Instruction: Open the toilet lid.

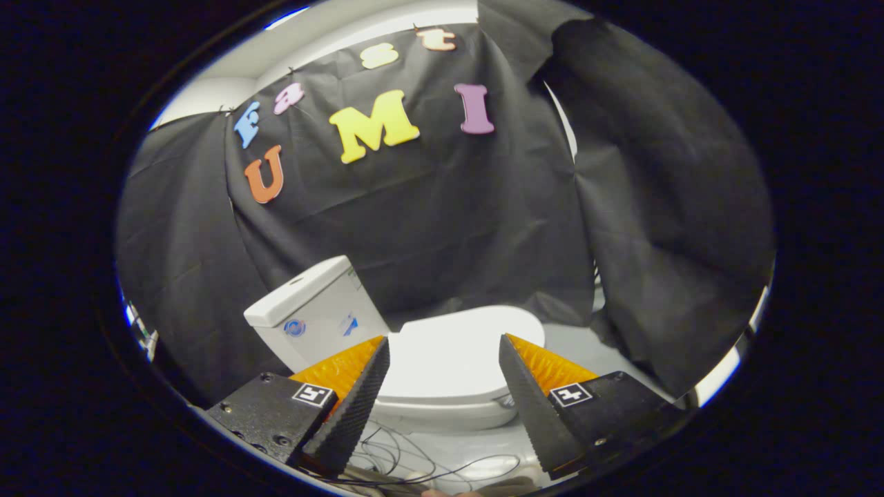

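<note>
Up close, the gripper (444, 359) stands wide open, its two fingers well apart and holding nothing. Between and just beyond them lies the toilet lid (456, 352), closed flat over the white bowl (442, 416). To the far left of the lid rises the cistern (314, 314). Thin dark cables (428, 462) trail across the pale floor (577, 348) near the fingers.
</note>
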